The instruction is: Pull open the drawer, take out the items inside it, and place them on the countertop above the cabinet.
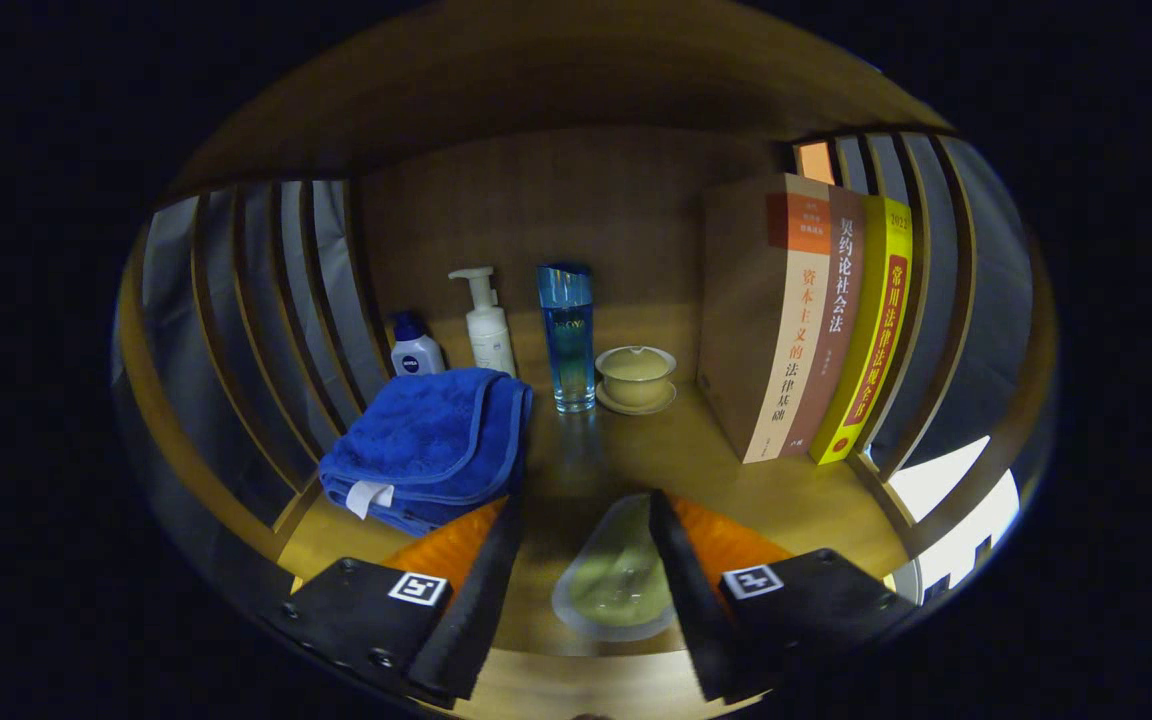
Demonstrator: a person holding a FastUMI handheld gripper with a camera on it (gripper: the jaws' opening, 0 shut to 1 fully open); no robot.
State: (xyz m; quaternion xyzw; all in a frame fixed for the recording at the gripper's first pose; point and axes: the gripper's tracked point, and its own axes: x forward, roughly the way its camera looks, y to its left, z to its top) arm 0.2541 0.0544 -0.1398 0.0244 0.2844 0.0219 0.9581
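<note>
Here, a small clear pouch with green stuff inside [616, 585] lies flat on the wooden countertop [796, 495], between the fingers of the gripper [584, 560]. The fingers are wide apart and hold nothing. A folded blue towel [431, 445] lies beside one finger; farther off are a tall blue glass bottle [567, 335] and a lidded cup [635, 378].

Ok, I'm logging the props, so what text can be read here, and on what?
"资本主义的法律基础": tan book spine.
"社会法", with unsure characters above it: brown book spine.
"2022" and "法律法规全书": yellow book spine.
Too small to read: print on the small bottle, pump bottle and tall bottle.
No text: the clear pouch between the open gripper's fingers.
</note>
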